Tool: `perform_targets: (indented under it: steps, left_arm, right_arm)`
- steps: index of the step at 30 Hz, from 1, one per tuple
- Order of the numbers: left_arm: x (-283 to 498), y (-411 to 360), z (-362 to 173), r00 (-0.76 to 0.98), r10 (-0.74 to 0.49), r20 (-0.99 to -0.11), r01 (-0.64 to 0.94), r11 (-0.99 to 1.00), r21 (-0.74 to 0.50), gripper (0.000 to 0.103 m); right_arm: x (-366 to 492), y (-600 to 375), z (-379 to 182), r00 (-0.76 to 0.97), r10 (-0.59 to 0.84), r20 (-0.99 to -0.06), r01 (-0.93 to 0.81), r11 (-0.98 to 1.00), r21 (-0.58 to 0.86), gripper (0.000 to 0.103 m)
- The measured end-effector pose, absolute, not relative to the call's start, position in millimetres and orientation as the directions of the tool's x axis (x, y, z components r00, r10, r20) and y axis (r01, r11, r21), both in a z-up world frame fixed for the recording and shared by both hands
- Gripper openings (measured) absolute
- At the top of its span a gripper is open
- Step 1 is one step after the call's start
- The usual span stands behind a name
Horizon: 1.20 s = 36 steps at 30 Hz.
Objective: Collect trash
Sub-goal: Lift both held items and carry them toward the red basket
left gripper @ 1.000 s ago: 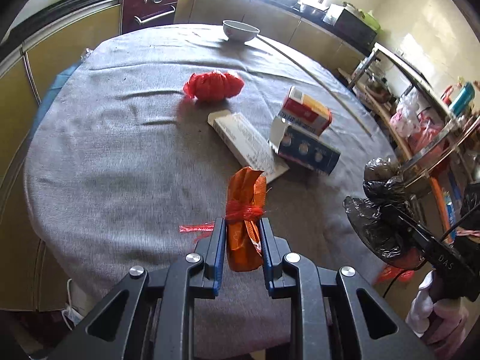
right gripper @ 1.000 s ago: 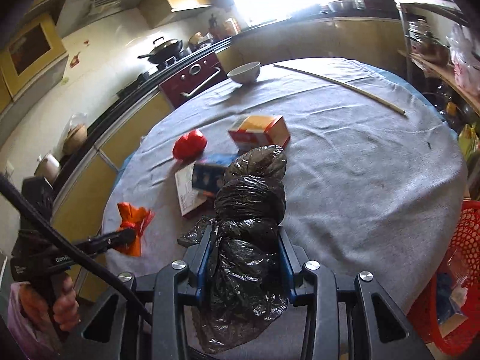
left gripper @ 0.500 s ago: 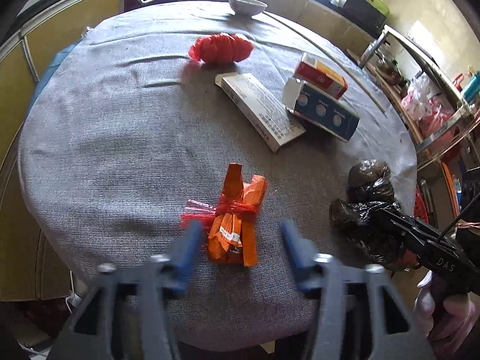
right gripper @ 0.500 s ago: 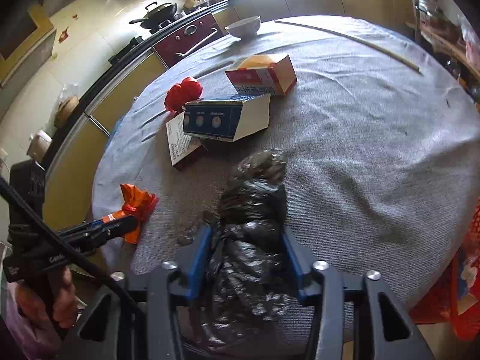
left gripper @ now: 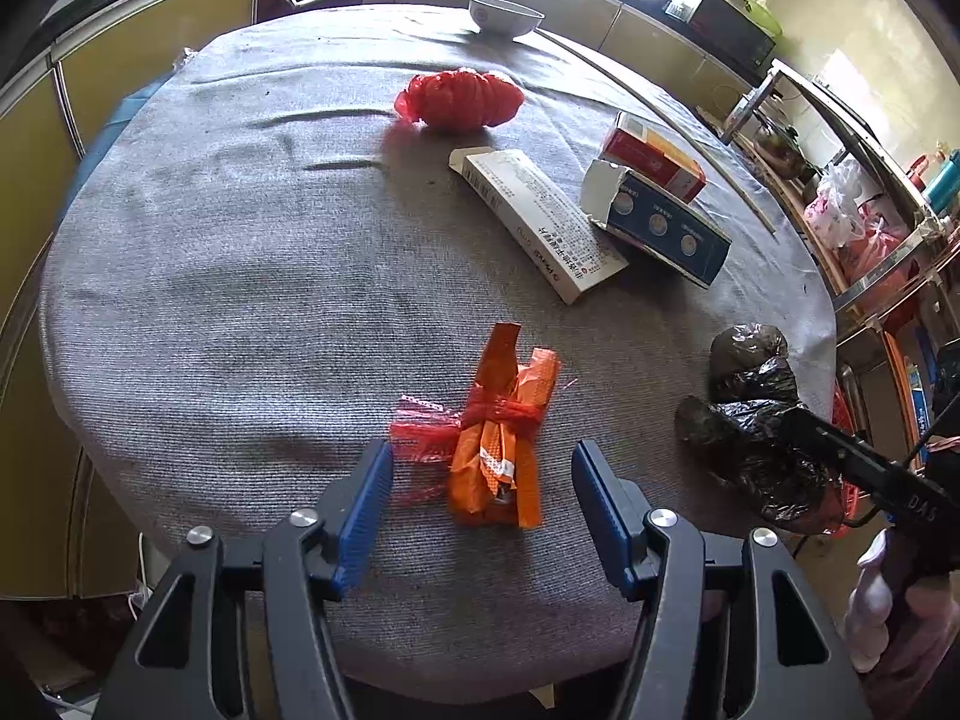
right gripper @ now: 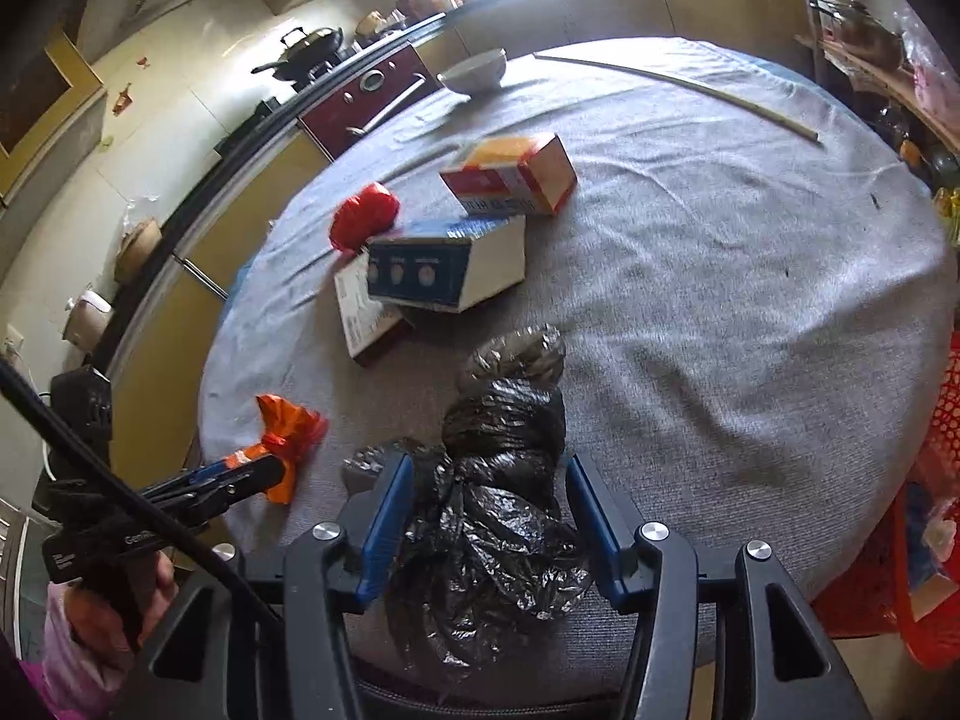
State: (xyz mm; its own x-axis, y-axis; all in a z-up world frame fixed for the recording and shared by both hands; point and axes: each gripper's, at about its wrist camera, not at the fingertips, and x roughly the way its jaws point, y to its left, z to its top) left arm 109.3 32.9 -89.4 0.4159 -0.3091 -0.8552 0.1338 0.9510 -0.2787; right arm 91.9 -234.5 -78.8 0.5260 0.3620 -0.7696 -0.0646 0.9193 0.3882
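Note:
An orange wrapper bundle [left gripper: 501, 438] tied with red net lies on the grey tablecloth [left gripper: 240, 300] near the front edge. My left gripper [left gripper: 480, 456] straddles it; its jaws are closing, but the blue pads stand clear of the bundle on both sides. A crumpled black plastic bag [right gripper: 504, 480] lies on the cloth between the jaws of my right gripper [right gripper: 489, 468], which are opening; the bag's loose folds brush the pads without being pinched. In the left wrist view the black bag [left gripper: 750, 414] sits at the table's right edge.
Further back lie a red plastic bag [left gripper: 459, 99], a long white box [left gripper: 540, 216], a blue box [left gripper: 660, 222] and a red-and-yellow box [left gripper: 651, 156]. A white bowl [left gripper: 504, 15] and a thin stick [right gripper: 678, 87] sit at the far side. A red basket [right gripper: 936, 540] stands beside the table.
Both grippers were shut on their loads a second ago and have let go. The orange bundle and the black bag now rest on the cloth between spread jaws.

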Motion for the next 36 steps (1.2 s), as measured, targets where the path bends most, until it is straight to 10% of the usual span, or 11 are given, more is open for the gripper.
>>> perform_targets:
  steps: [4,10,36]
  left_arm:
    - [109.6,31.1,-91.3,0.42,-0.308,-0.854,0.149,0.951,-0.27,0.031]
    - [108.3,27.4,-86.8,0.432,-0.315,-0.845,0.165,0.949,-0.27,0.021]
    - [99.5,-54.1,4.6,0.617,-0.225,-0.754,0.322,0.946,-0.019,0.021]
  right_arm:
    - [92.6,-228.1,-87.1,0.527,0.345,-0.776,-0.066,0.928,0.368,0.043]
    - [85.5,-217.9,-76.9,0.576,0.33,-0.748,-0.126,0.94,0.317,0.04]
    - [63.0,-259.2,-32.2,0.727,0.329,-0.603,-0.129,0.928,0.35,0.04]
